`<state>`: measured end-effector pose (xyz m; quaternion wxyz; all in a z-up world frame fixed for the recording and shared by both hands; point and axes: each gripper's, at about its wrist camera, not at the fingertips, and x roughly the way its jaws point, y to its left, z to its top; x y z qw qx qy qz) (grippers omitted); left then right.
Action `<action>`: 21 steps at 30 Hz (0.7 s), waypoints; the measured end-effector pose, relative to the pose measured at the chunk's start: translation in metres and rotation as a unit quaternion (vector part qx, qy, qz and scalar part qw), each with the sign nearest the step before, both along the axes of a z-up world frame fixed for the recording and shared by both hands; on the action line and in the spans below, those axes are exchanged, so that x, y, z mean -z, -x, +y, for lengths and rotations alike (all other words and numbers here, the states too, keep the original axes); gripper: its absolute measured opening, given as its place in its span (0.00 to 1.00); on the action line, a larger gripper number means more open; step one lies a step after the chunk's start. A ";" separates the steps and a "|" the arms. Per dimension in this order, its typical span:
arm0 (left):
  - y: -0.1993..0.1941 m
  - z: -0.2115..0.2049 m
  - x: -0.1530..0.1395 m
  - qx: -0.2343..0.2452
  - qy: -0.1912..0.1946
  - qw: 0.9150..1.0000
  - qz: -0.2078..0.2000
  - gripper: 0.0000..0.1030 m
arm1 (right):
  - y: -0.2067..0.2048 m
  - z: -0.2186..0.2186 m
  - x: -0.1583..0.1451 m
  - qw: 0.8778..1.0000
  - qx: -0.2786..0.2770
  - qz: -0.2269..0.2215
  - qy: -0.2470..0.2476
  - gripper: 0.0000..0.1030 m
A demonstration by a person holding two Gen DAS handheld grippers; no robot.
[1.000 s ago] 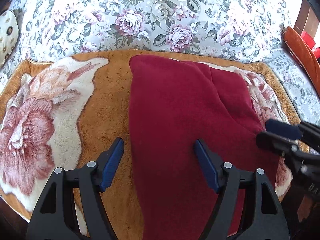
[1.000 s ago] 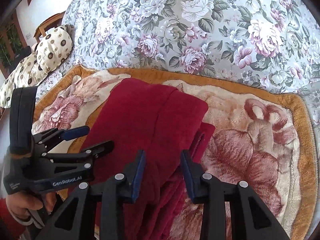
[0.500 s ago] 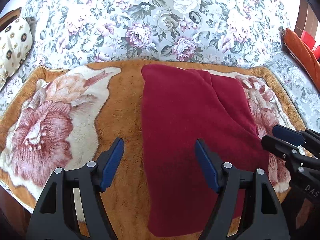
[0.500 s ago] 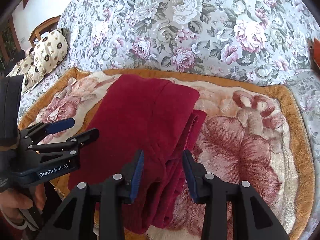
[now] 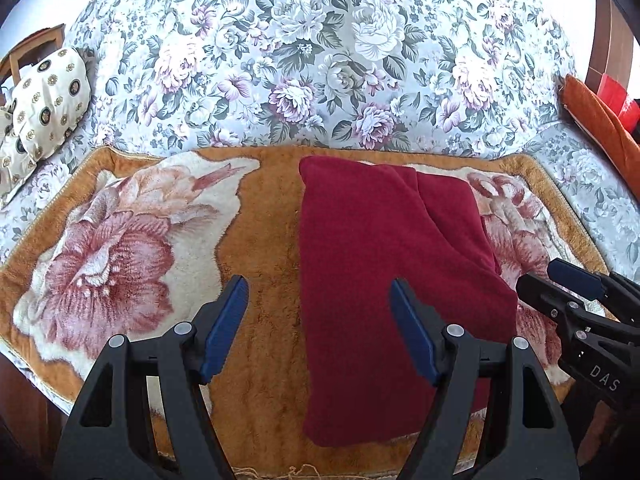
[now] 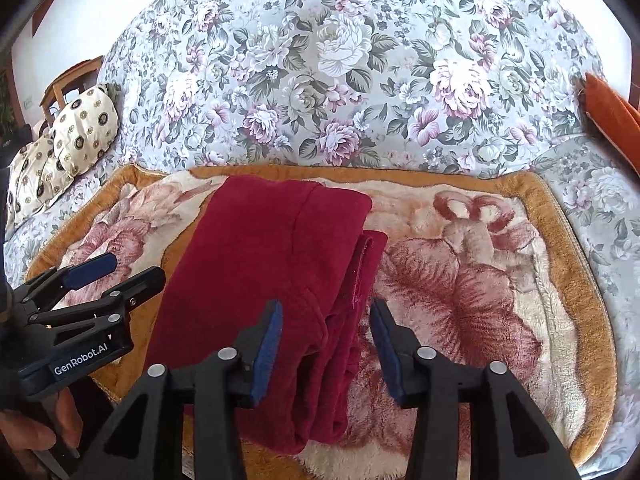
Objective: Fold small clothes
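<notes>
one floral bedspread [image 5: 320, 60] fills the background, and on it lies an orange-bordered plush blanket [image 5: 260, 260] with big pink flowers. a dark red garment [image 5: 380, 260], folded into a long strip, rests on that blanket, right of its middle. a patterned pillow [image 5: 44, 108] sits far left. the left gripper [image 5: 320, 320] hangs above the garment's left edge, jaws wide and empty. the right gripper [image 6: 326, 340] hovers over the folded right edge; its jaws have just been opening, pads clear of the cloth.
</notes>
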<state>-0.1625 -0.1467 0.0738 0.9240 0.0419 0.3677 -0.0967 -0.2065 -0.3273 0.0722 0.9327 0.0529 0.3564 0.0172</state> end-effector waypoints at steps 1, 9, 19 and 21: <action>0.002 0.001 -0.001 -0.002 -0.001 1.000 -0.005 0.72 | 0.001 -0.001 0.001 1.000 0.002 0.002 -0.005 0.47; 0.010 0.005 0.001 -0.003 0.003 1.000 -0.008 0.72 | 0.001 0.000 0.004 1.000 0.005 0.007 -0.008 0.47; 0.014 0.008 0.002 -0.013 -0.005 1.000 -0.014 0.72 | -0.001 0.001 0.007 1.000 0.012 0.013 -0.008 0.48; 0.015 0.007 0.001 -0.014 -0.006 1.000 -0.018 0.72 | -0.001 0.001 0.008 1.000 0.013 0.015 -0.009 0.48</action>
